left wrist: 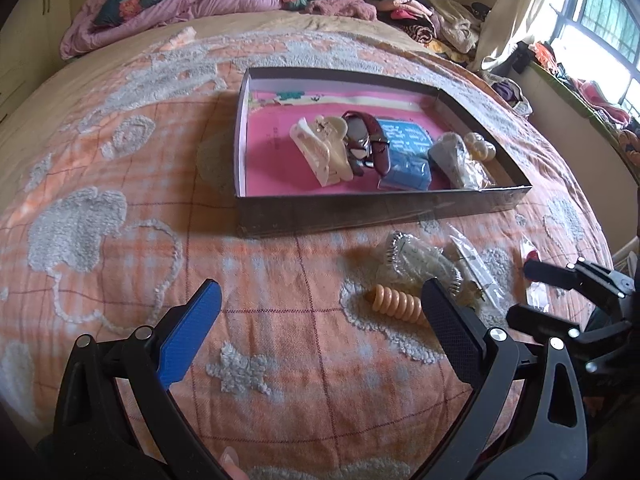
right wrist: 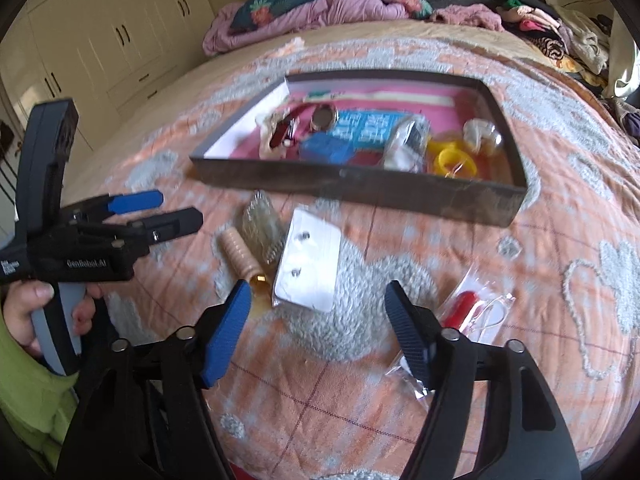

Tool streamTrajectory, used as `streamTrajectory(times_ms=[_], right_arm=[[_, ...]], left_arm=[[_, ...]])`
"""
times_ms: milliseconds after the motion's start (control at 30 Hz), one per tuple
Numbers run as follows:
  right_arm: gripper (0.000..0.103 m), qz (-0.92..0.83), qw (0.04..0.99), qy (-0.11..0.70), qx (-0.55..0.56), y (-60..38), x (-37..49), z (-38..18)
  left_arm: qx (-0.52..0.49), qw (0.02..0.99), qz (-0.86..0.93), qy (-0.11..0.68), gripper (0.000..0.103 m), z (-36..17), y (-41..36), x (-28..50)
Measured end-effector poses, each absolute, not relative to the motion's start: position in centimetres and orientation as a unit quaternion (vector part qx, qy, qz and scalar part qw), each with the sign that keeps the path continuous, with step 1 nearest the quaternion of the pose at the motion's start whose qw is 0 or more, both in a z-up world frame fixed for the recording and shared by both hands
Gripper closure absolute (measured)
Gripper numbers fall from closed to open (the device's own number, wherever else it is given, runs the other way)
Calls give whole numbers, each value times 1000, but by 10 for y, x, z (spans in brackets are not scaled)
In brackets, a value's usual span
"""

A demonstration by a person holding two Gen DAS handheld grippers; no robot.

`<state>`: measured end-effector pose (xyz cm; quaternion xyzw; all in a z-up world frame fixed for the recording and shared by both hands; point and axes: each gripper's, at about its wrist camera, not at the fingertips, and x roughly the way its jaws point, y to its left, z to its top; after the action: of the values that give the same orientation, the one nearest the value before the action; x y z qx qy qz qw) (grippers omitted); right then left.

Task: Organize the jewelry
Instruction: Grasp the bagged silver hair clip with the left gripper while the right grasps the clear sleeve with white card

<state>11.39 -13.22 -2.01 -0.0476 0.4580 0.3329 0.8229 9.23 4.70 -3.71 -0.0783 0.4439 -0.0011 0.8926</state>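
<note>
A dark shallow box [left wrist: 360,216] with a pink lining sits on the bed and holds a cream hair claw [left wrist: 320,152], a maroon watch [left wrist: 368,140] and a blue case [left wrist: 408,156]. In front of it lie an orange spiral hair tie [left wrist: 396,302], a bagged comb [left wrist: 420,264], a white earring card [right wrist: 310,264] and a bagged red piece [right wrist: 464,308]. My left gripper [left wrist: 320,284] is open over the blanket, its black finger beside the hair tie. My right gripper [right wrist: 318,286] is open just short of the earring card, holding nothing.
The bed carries an orange and grey tufted blanket [left wrist: 140,200]. Crumpled bedding and pillows [left wrist: 180,0] lie at the head, and a heap of clothes [left wrist: 432,20] at the far right. White wardrobes [right wrist: 100,40] stand on the left. A hand in a green sleeve [right wrist: 24,360] holds the left gripper.
</note>
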Motion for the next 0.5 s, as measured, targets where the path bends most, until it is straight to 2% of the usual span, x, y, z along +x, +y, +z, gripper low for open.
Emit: streamTrajectory(times_ms=[200,400,500], right_arm=[[44,336,814,471,-50,-128,115,-31],[68,329,817,472,-44,-132,121,-36],[74,320,823,469,-35,-136,126,-36]], left_arm=[[-85,890,-10,448,10,-40,48,99],[-93,886,-21,454,10,-42,46,105],[-97,884,-31,455,10,-42,43,108]])
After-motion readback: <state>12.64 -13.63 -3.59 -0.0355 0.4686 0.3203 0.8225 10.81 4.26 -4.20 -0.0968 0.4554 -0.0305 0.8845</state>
